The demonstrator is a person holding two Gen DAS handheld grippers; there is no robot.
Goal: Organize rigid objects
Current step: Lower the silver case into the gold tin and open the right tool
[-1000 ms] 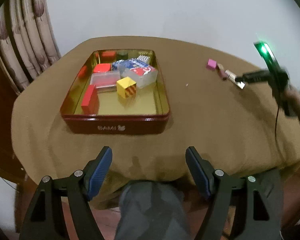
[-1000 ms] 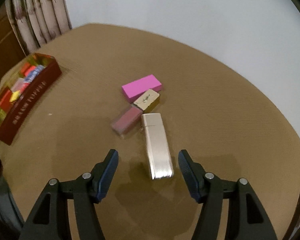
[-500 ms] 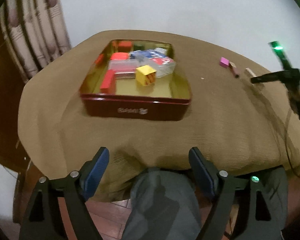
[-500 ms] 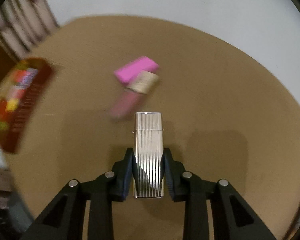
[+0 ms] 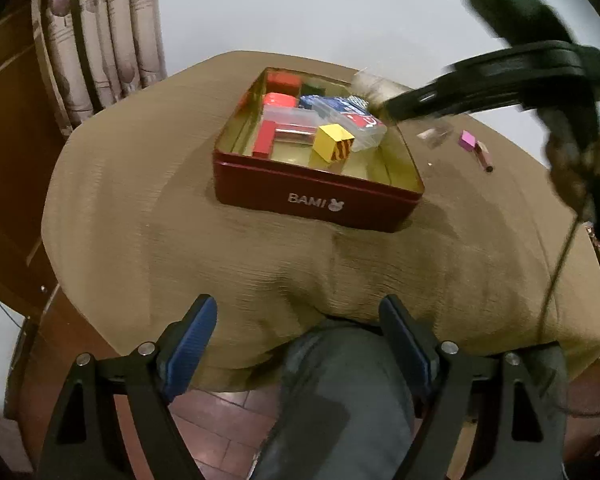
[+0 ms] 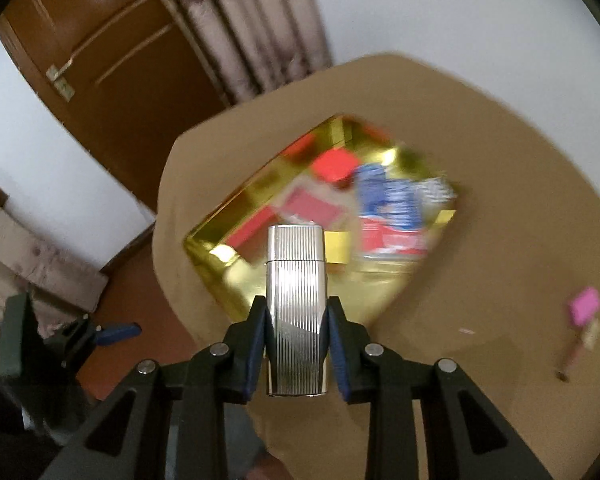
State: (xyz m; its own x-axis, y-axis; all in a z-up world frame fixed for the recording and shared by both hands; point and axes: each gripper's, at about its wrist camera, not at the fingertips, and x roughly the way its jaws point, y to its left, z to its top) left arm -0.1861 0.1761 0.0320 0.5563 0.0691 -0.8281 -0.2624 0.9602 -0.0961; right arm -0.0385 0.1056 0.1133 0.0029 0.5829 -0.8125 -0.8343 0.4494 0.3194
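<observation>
1. The right gripper, open over the table a second ago, now clenches the silver lighter and has carried it above the red tin.
2. The left gripper stays open near the table edge.
3. Dropping it in looks next; the pink block remains outside.

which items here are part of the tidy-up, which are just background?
Job: silver lighter held in the right gripper; red tin; pink block on the table.
Background: curtain; door; left gripper, open, idle.
</observation>
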